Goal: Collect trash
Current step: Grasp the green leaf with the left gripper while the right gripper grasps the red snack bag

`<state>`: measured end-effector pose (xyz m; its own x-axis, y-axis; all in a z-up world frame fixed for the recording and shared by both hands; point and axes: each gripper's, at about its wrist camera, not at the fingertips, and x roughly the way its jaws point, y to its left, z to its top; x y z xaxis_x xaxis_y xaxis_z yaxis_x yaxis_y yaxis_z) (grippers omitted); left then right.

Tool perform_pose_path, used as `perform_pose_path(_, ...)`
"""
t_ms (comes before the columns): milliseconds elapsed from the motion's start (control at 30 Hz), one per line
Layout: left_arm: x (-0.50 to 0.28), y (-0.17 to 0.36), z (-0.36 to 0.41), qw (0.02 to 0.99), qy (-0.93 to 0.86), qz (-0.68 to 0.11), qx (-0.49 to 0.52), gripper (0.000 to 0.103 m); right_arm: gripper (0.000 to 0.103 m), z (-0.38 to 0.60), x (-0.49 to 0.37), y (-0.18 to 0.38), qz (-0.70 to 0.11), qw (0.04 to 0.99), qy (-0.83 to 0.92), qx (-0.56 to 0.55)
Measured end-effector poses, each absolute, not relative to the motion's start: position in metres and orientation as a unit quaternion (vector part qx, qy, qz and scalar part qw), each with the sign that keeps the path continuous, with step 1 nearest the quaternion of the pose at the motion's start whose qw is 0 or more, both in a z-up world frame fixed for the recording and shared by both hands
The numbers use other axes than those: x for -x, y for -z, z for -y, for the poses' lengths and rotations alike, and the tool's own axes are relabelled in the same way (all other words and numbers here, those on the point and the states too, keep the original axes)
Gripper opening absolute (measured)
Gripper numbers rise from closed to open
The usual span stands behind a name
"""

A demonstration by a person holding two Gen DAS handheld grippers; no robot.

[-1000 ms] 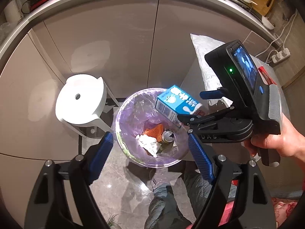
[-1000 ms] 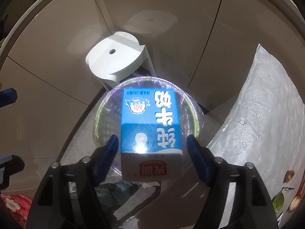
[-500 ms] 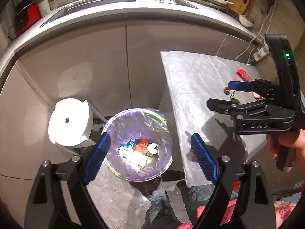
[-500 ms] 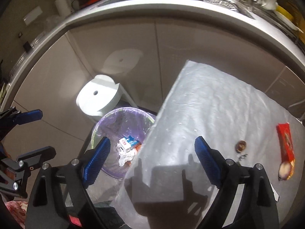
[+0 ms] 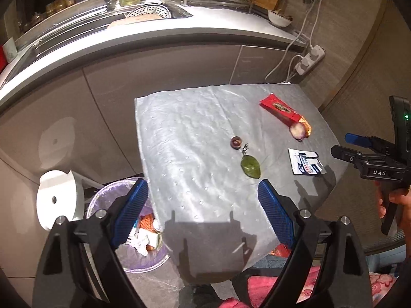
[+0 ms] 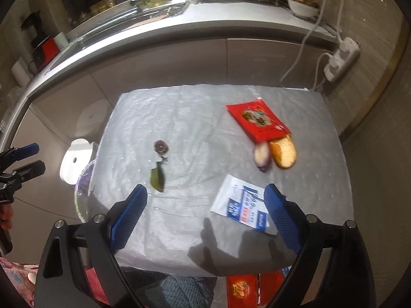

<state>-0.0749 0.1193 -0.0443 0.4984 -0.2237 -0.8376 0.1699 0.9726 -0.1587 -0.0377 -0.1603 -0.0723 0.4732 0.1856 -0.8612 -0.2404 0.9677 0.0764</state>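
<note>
Part of the job is done: the purple-lined trash bin (image 5: 143,254) on the floor beside the counter (image 5: 195,118) already holds a small carton, crumpled paper and something orange. Left on the counter's bubble-wrap cover are a red snack wrapper (image 6: 257,120) with a piece of bread (image 6: 283,151) and an onion half (image 6: 262,155) at its open end, a torn blue-and-white sachet (image 6: 244,205), a green leaf (image 6: 157,177) and a small dark round scrap (image 6: 161,146). By the look of it, several more trips to the bin remain.

Your right tongs (image 6: 205,215) have just been opening and now stand wide with nothing between them, angled down over the near side of the counter, the sachet just beside the right-hand pad. Your left tongs (image 5: 203,215) have also just been opening; they are wide and empty, pointing down at the counter's near edge with the bin under the left-hand pad. In the left view, your hand (image 5: 395,205) grips the right tool's handle, off the counter's right edge.
</note>
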Motion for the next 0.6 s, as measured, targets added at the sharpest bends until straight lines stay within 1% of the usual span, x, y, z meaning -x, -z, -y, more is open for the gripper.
perform_pose_path(200,0.046,0.059,-0.070,0.854,0.134,-0.501,0.025,0.084,0.092,0.213,0.033,0.072,-0.501,0.860,-0.098,0.015)
perform_pose_path(367,0.022,0.086,-0.038,0.840,0.140,-0.523,0.035,0.084,0.092,0.240,0.023,0.074,-0.503,0.859,-0.092,0.011)
perform_pose_path(533,0.008,0.113,-0.011,0.830,0.142,-0.540,0.016,0.084,0.092,0.261,0.011,0.079,-0.510,0.855,-0.094,0.010)
perform_pose_path(600,0.002,0.124,-0.004,0.823,0.142,-0.550,0.020,0.082,0.092,0.268,0.005,0.083,-0.515,0.852,-0.095,0.008)
